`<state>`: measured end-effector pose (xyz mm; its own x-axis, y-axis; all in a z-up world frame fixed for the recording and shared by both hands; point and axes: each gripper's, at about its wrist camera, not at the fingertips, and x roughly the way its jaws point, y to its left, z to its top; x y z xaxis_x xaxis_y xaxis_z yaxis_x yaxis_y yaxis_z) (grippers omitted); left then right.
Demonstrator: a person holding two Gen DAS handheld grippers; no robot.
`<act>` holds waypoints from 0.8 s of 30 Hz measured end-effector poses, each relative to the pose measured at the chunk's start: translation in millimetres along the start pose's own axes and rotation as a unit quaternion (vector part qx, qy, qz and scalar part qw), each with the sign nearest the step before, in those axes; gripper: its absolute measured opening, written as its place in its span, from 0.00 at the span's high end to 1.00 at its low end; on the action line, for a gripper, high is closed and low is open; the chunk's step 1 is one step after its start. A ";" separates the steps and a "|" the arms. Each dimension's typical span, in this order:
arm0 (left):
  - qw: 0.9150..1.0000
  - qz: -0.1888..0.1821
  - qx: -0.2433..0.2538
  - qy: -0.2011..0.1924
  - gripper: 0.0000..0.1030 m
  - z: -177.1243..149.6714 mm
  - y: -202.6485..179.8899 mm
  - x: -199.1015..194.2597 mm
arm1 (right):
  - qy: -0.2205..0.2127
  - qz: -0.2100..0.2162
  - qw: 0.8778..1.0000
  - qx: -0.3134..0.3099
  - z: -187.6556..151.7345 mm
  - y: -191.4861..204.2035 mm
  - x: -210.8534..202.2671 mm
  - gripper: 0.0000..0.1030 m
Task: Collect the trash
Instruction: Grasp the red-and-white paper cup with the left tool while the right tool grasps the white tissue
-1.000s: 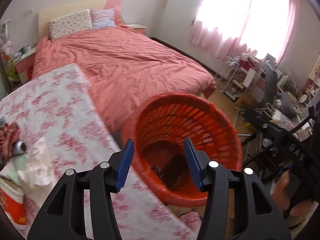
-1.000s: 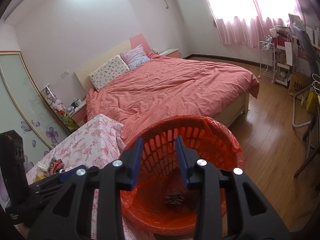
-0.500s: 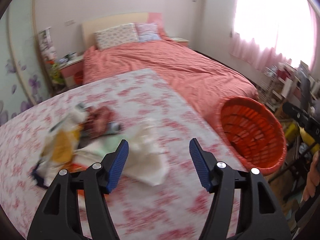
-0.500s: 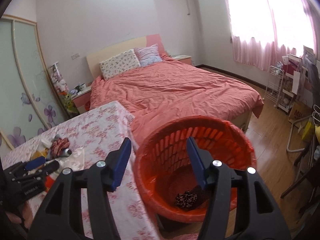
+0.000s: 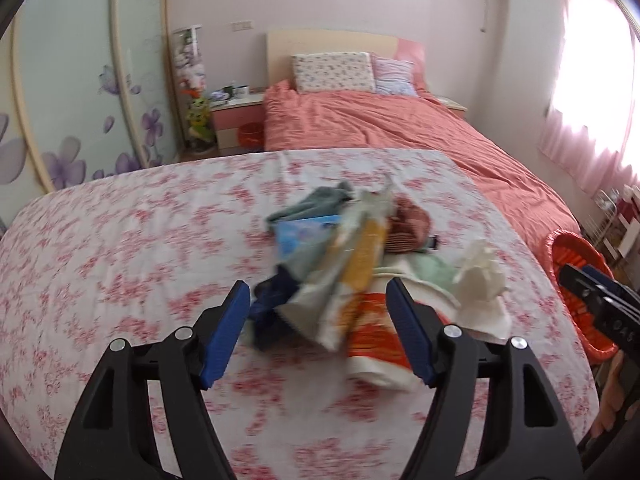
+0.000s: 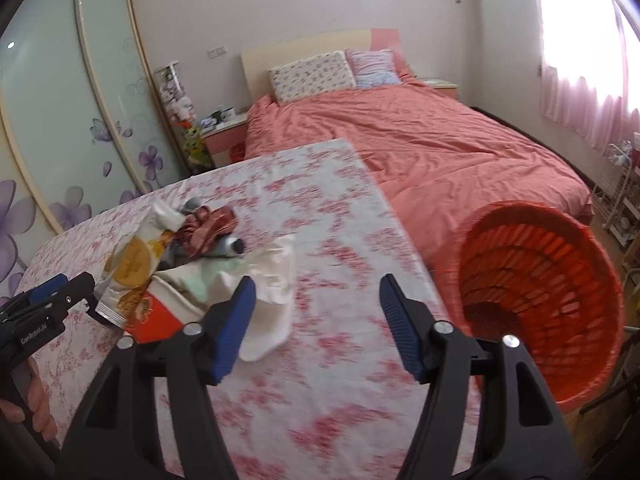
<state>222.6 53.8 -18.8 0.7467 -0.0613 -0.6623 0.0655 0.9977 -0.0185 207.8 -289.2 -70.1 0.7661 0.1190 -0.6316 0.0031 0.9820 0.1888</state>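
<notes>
Trash lies heaped on a table under a pink-flowered cloth, seen from the left wrist camera; the pile sits just ahead of the left gripper, whose blue-padded jaws have just been opening and stand apart with nothing pressed between them; a yellow-and-white snack wrapper and a red-and-white paper cup show through the gap between the fingers, not gripped; a crumpled white tissue rests ahead and to the right of the right finger; a blue packet and a dark red cloth scrap lie farther ahead; the red basket stands off the table's edge, far to the right, partly behind the other gripper; a bed with a coral cover fills the background; the pile is blurred.

From the right wrist camera, the right gripper is likewise released, its jaws having just been opening, only bare cloth between them; the tissue touches or sits behind the left finger, which one cannot be told; the wrapper and cup lie ahead to the left, close to the left gripper, held by a hand at the frame's edge; the basket stands just right of the right finger, tilted with its mouth toward the camera, beside the table.
</notes>
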 end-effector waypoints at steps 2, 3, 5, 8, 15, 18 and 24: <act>1.000 0.002 -0.007 0.001 0.32 -2.8 9.2 0.2 | 0.008 0.003 1.000 -0.002 1.0 15.3 14.5 0.32; 1.000 0.003 -0.009 0.001 0.32 -4.9 14.2 0.3 | 0.011 0.001 1.000 -0.004 1.2 21.1 20.7 0.30; 1.000 0.006 -0.013 0.001 0.32 -7.9 22.3 0.4 | 0.016 -0.009 1.000 -0.007 2.1 33.2 36.9 0.28; 1.000 0.009 -0.017 0.001 0.32 -13.0 32.0 -1.6 | 0.033 -0.025 0.999 -0.001 3.1 40.6 60.2 0.27; 1.000 0.002 -0.021 0.005 0.32 -21.4 41.9 -4.2 | 0.084 -0.011 0.996 0.026 -7.0 42.0 92.5 0.40; 1.000 -0.005 -0.020 0.006 0.32 -23.1 37.6 -5.9 | 0.082 0.005 0.996 0.014 -10.1 46.6 90.8 0.60; 0.999 -0.030 -0.008 0.007 0.32 -26.9 20.5 -10.5 | 0.070 0.014 0.997 0.018 -9.9 43.0 75.2 0.67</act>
<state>198.3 75.7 -32.4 0.7331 -0.1208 -0.6693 0.0988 0.9926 -0.0709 259.2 -236.6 -116.9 0.6691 0.1688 -0.7237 0.0075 0.9723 0.2337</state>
